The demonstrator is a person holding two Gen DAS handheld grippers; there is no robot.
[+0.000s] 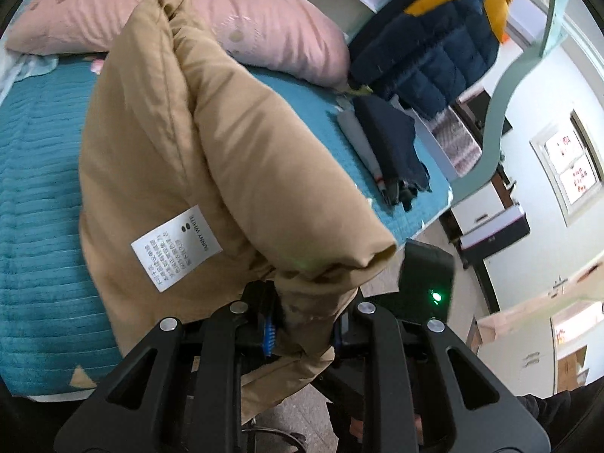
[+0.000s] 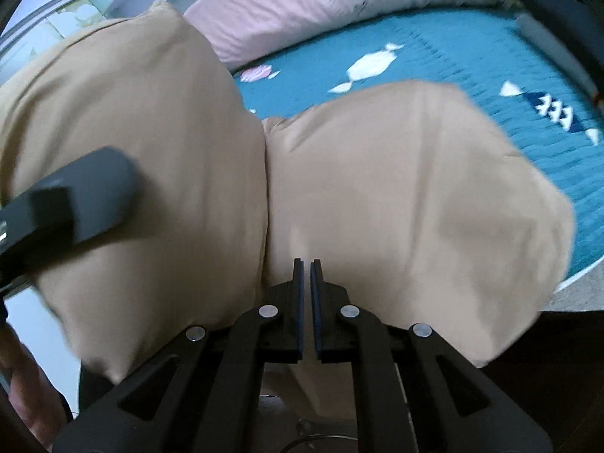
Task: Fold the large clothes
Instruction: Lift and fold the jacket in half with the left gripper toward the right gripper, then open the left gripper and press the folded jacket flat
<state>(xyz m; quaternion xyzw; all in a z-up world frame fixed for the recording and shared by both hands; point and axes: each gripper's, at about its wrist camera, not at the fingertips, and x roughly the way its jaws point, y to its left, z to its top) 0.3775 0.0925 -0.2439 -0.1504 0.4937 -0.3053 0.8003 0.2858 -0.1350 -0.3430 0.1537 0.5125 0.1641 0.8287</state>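
Left gripper [image 1: 302,330]: jaws squeezed onto a bunched edge of the tan coat [image 1: 211,158], cloth pinched tight between the blue pads [image 1: 268,334]. Right gripper [image 2: 306,309]: jaws almost shut, only a thin gap, nothing between them, tips just above the coat's puffy cloth.

Out from the left jaws: coat lifted in a thick roll, white tag [image 1: 175,247] showing, far end draped down onto the blue bed [image 1: 37,188]. Out from the right jaws: coat in two fat humps with a crease between, lying on the bed near its front edge. Further back: pink pillow [image 1: 196,11], a dark blue jacket [image 1: 426,45], a small pile of folded clothes [image 1: 385,151].

Step in hand, most likely: bringing one side of the coat over to make a fold. Next move probably calls for laying the held edge flat across the middle, letting go, then pressing the puffy cloth down with the free right jaws. Blurry right view, so hard to tell more.
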